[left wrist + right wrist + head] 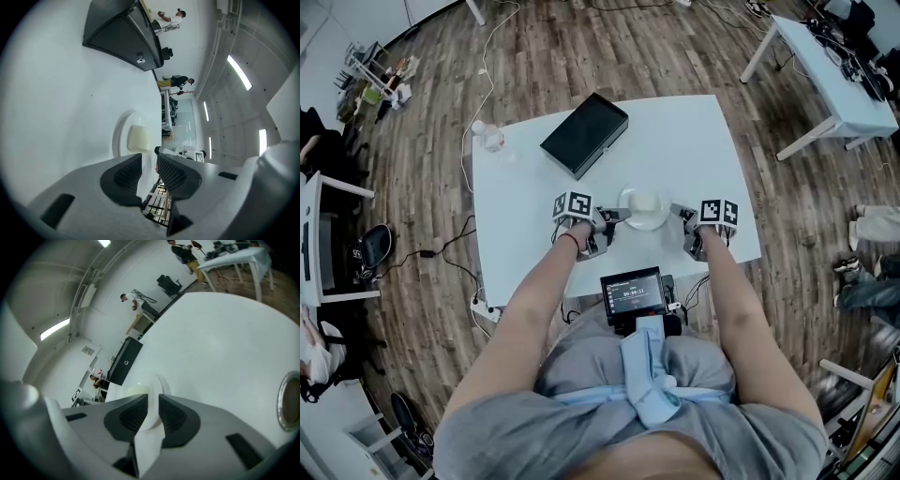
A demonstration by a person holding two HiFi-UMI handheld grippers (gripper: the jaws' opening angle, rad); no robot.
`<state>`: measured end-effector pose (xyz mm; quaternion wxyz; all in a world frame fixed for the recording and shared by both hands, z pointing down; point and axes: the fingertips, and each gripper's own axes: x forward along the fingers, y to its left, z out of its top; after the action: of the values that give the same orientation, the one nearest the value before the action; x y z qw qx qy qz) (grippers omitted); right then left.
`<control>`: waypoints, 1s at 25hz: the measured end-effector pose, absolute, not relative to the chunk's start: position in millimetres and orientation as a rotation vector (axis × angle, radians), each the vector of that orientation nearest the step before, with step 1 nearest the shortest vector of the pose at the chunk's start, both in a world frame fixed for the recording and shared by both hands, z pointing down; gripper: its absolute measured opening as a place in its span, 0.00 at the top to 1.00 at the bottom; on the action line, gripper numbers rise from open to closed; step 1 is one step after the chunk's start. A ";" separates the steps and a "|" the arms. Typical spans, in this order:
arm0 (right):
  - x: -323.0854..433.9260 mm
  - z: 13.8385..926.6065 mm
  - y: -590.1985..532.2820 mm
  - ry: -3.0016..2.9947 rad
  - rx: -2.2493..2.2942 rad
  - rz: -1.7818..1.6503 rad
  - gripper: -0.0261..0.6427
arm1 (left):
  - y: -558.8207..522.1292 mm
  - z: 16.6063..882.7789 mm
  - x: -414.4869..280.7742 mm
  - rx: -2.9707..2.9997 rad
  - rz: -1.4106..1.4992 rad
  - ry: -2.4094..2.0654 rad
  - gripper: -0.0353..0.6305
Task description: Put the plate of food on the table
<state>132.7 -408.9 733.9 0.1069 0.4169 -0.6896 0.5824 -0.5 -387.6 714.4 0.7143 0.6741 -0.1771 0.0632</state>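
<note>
Nearest the lens, a small screen unit (633, 293) sat at the person's chest; beyond it, the white plate (628, 199) lay low over the white table (694, 150), near its front edge, carrying a pale block of food (138, 138); the right gripper (153, 401) pinched the plate's rim between its jaws; the left gripper (149, 158) showed its jaws nearly together at the opposite rim, apparently gripping it; a black case (585, 133) stood well apart behind. Judged status: plate at the table, perhaps already resting; contact could not be confirmed; both grips were yet to be released.
</note>
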 end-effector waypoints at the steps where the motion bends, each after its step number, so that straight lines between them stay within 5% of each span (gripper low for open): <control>1: 129.0 728.9 -408.7 -2.070 1.211 1.650 0.87 | -387.9 711.5 0.4 1.530 0.146 -0.390 0.79; 19: 87.4 665.8 -360.6 -2.431 1.070 0.923 0.87 | -372.9 670.4 0.2 2.318 0.454 -0.458 0.80; 25: 72.7 633.2 -338.7 -2.539 1.038 0.764 0.87 | -362.0 638.9 -11.5 2.386 0.337 -0.489 0.89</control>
<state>72.7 -338.7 633.2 0.1468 0.3605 -0.8821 0.2653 -11.5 -362.0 638.9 0.3346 0.9145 -0.1873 0.1292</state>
